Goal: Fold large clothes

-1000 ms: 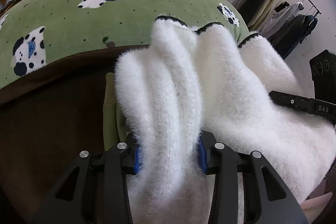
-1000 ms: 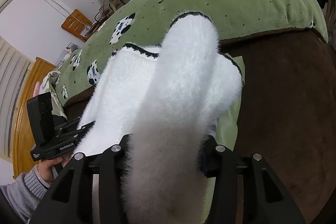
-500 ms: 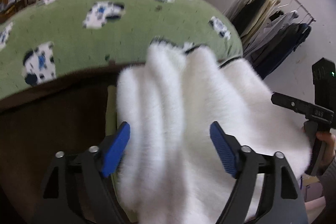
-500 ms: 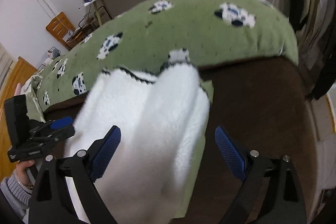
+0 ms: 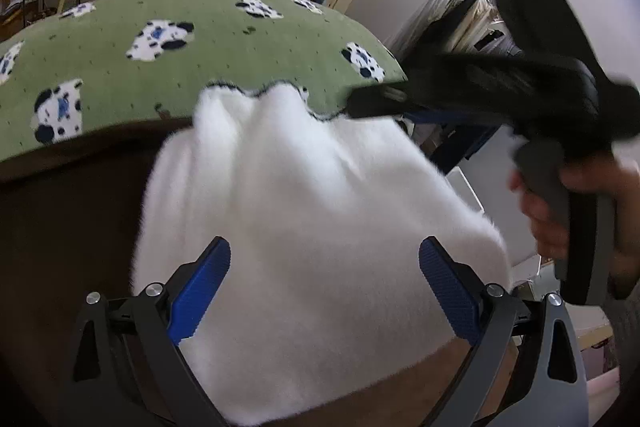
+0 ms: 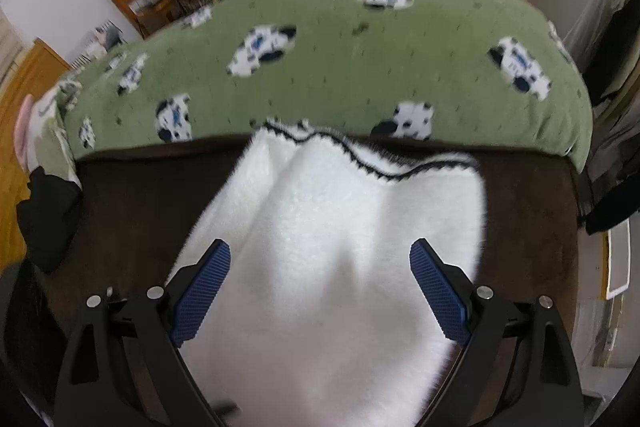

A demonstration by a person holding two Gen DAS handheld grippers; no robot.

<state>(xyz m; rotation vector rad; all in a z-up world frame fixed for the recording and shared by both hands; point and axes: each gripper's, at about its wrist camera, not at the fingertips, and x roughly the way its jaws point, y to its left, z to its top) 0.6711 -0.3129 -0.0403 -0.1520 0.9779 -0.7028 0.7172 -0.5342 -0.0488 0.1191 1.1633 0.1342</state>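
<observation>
Left gripper (image 5: 325, 291) had just spread its fingers wide, nothing between them; right gripper (image 6: 320, 291) gaped too, tilted steeply down, a hand (image 5: 560, 211) gripping its handle.

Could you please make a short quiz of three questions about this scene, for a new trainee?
1. True or false: the left gripper is clamped on the white sweater.
2. What does the sweater lie on?
A. the brown surface
B. a clothes rack
C. the floor
3. Fill in: the trim along the sweater's far edge is ____.

Key
1. False. Its jaws have just been opening, and the blue pads stand clear of the sweater.
2. A. The far edge reaches the green blanket. The right gripper is open above it, too.
3. Black.
</observation>
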